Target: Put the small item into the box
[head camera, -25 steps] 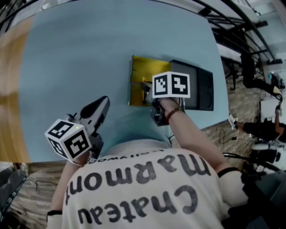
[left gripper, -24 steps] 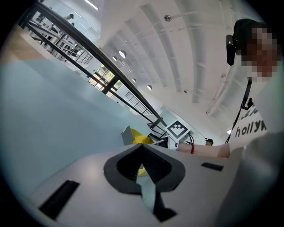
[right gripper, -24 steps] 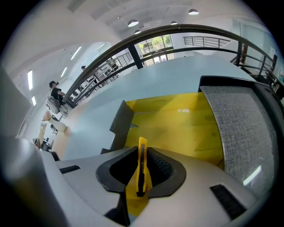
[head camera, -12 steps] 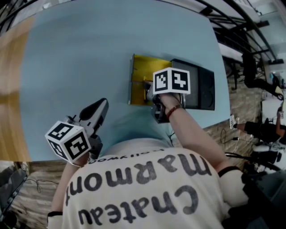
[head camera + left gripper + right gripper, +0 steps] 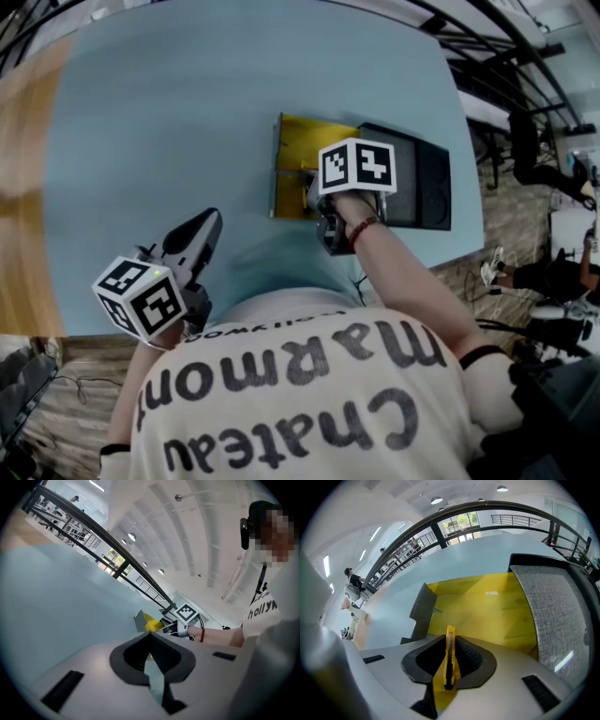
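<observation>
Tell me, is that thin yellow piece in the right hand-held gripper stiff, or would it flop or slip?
Probably stiff: the yellow piece stands straight on edge in the right hand-held gripper, with no sag. It is likely light, being so thin. Released over the yellow box, it would probably fall flat rather than roll.

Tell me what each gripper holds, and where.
The right gripper pinches the thin yellow item across its flat sides; the left gripper holds nothing.
</observation>
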The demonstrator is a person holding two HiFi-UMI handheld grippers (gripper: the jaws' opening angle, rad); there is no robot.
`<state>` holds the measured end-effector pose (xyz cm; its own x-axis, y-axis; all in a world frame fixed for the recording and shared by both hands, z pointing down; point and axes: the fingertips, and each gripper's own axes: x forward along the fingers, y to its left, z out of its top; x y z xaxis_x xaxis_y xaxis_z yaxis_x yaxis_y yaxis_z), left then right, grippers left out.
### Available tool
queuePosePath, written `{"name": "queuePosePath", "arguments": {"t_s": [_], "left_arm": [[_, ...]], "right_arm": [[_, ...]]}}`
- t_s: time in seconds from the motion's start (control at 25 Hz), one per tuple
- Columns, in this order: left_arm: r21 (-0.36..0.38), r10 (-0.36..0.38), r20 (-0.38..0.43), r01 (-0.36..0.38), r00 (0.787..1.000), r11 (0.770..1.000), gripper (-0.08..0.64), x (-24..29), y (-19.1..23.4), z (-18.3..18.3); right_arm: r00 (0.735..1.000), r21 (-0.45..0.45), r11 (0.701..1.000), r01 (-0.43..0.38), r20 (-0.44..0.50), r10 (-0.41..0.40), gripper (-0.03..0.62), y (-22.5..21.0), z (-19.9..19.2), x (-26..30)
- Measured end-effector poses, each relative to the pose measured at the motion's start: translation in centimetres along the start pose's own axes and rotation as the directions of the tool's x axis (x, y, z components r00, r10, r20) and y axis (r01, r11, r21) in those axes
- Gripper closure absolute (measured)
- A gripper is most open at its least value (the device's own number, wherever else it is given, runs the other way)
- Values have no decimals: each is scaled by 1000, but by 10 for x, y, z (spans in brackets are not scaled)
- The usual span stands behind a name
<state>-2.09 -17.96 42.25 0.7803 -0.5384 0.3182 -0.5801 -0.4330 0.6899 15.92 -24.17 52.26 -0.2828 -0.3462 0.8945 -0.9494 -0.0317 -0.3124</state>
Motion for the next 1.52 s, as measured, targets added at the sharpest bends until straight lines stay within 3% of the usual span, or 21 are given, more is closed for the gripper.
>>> {"name": "queuePosePath", "arguments": {"t_s": [1.52], "left_arm": [[-3,7,-11,-7,1000,1000,558,-2,1,-8]], "right_arm": [[999,-21,1000,3,-45,-4,509,0,-2,7]]}}
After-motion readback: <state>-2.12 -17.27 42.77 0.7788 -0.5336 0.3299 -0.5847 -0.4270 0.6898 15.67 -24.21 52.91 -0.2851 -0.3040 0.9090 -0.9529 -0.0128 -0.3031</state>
